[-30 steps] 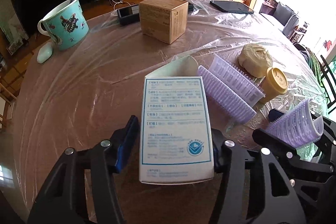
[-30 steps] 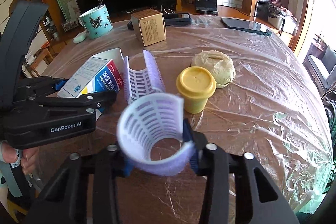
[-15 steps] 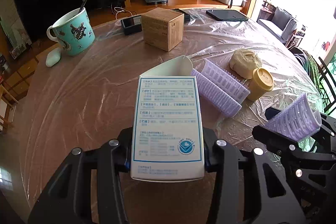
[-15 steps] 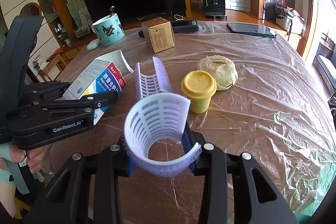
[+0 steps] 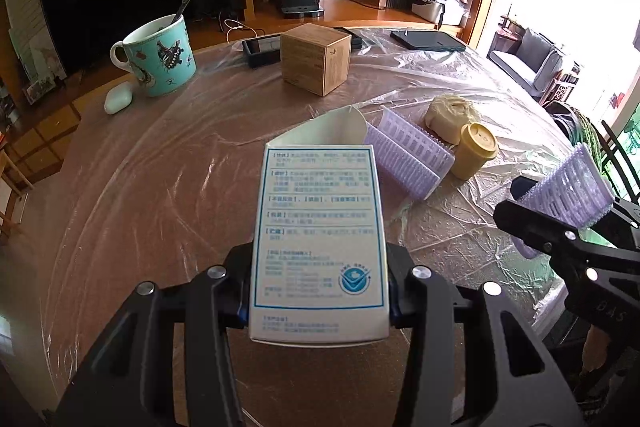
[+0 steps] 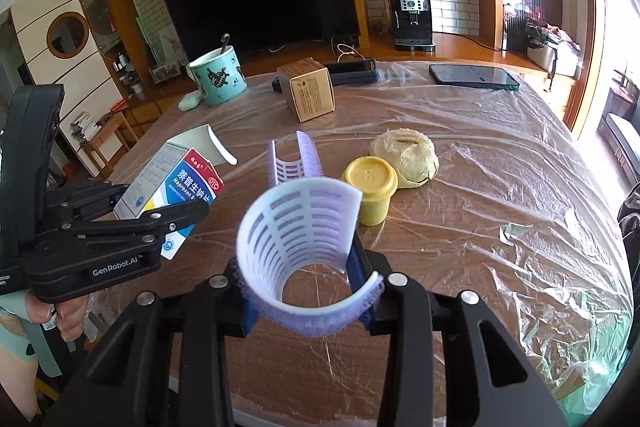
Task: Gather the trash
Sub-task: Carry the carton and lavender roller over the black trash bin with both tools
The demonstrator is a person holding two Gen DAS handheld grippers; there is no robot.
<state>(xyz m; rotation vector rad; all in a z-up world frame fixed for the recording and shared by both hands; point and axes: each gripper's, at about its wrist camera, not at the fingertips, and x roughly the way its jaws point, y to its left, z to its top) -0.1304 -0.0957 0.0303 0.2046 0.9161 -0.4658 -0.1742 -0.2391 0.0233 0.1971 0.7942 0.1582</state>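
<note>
Jaws clamped both sides: left gripper (image 5: 320, 291) on medicine box (image 5: 320, 227), right gripper (image 6: 308, 291) on purple curler (image 6: 298, 247).

Both pieces held up off the counter (image 6: 480, 187), prob. so they can be carried to a bin (none in view). Box: white w/ blue print, end flap open, pinched across its narrow sides. Curler: split ribbed tube, squeezed near its base. On the plastic sheet, w/ more trash likely: 2nd curler (image 5: 408, 155), yellow cup (image 5: 476, 155), crumpled wad (image 5: 448, 115). Farther back: brown box (image 5: 314, 57), mug (image 5: 160, 59).
</note>
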